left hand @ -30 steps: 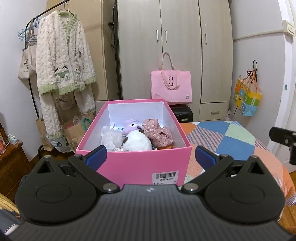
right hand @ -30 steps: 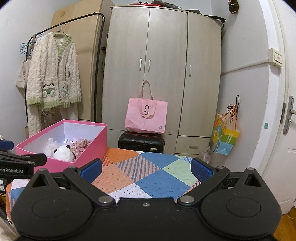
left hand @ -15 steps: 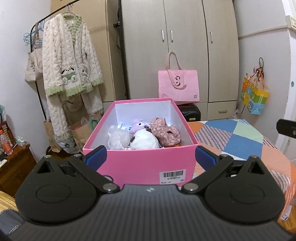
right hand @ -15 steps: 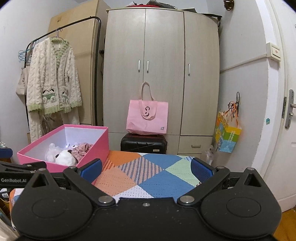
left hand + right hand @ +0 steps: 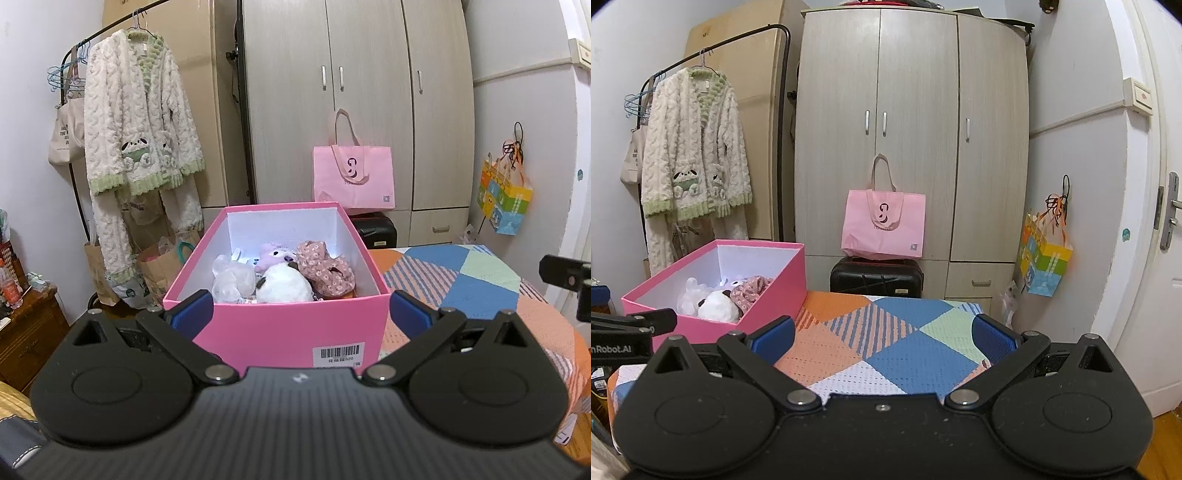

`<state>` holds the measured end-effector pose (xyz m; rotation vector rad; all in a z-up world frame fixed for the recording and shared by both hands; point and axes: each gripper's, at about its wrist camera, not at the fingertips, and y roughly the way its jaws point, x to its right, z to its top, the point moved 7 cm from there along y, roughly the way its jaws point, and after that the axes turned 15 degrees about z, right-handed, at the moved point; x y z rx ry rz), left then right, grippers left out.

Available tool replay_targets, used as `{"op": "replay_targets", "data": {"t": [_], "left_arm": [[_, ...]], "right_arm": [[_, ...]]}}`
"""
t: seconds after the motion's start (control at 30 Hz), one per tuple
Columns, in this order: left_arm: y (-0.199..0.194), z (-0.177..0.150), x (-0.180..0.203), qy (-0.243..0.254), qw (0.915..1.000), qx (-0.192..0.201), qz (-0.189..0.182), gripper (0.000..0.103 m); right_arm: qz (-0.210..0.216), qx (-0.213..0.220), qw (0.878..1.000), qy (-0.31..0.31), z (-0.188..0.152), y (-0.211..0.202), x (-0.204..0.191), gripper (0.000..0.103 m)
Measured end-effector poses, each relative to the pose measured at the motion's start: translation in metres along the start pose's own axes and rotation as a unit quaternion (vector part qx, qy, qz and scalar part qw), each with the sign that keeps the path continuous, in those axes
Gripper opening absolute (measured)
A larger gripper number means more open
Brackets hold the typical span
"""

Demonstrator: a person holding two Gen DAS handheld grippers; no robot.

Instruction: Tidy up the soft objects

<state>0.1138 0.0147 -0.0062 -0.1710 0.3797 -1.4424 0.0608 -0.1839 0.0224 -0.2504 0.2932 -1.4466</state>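
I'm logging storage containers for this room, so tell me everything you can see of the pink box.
The pink box is a rectangular, lidless carton that looks like stiff cardboard, bright pink outside and white inside. A white barcode sticker sits low on its near wall. It stands upright and level on the patchwork bedspread, near the bed's corner. Inside lie soft things: a white plush, a pink-eared plush, a floral fabric piece and a pale crinkled bundle. Neither gripper touches it.
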Motion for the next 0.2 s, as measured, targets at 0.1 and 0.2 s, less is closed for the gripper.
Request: {"op": "replay_targets", "data": {"t": [0.1, 0.2], "left_arm": [[-0.0015, 0.0008, 0.0001, -0.002, 1.0, 0.001, -0.002, 0.103], [-0.0027, 0.0014, 0.0012, 0.0, 1.0, 0.003, -0.004, 0.103]], "right_arm": [[-0.002, 0.0, 1.0, 0.002, 0.0, -0.001, 0.0018, 0.103], [-0.001, -0.001, 1.0, 0.002, -0.0004, -0.0012, 0.0021, 0.103]]}}
